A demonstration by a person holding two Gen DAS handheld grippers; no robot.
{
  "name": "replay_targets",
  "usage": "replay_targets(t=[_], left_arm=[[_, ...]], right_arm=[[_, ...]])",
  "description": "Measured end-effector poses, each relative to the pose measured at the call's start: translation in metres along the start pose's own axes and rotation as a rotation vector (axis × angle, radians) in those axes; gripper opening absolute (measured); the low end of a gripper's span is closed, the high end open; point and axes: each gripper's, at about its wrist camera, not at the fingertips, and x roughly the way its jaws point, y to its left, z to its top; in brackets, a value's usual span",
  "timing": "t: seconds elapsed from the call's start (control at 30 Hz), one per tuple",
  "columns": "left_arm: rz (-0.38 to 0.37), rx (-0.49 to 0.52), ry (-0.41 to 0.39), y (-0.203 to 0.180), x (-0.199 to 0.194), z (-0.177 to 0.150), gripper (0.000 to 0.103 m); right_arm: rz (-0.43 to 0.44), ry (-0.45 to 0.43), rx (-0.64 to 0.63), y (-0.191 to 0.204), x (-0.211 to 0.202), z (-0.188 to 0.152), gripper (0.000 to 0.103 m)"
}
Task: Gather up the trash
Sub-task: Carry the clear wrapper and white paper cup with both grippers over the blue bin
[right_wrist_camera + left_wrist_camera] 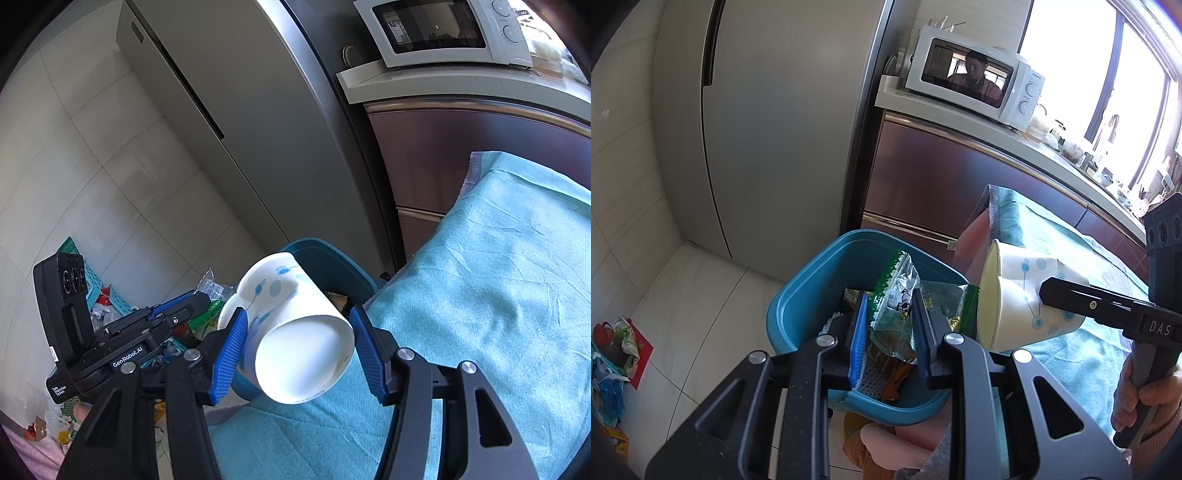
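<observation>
Holding a paper cup (295, 328) sideways, the right gripper (295, 350) has its mouth aimed left and far at the blue bin (798, 306). Left gripper (890, 332) pinches a wrapper (894, 314) right over that bin, so it's nearer.

A tall grey fridge (768, 122) fills the upper left of my left view, pale floor tiles (701, 295) below it. At upper right a white microwave (975, 79) sits on a light counter (960, 114) over dark reddish cabinets (942, 173); bright windows (1071, 62) glare beyond.
</observation>
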Motion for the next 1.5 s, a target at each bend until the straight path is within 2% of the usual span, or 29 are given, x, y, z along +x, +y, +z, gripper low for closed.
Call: replay_targets(t=[1.5], left_arm=[[0.031,-0.027,0.067,0.015,0.031,-0.01,0.024]], right_arm=[[-0.056,0.091,0.005,0.0,0.054,0.016,0.055]])
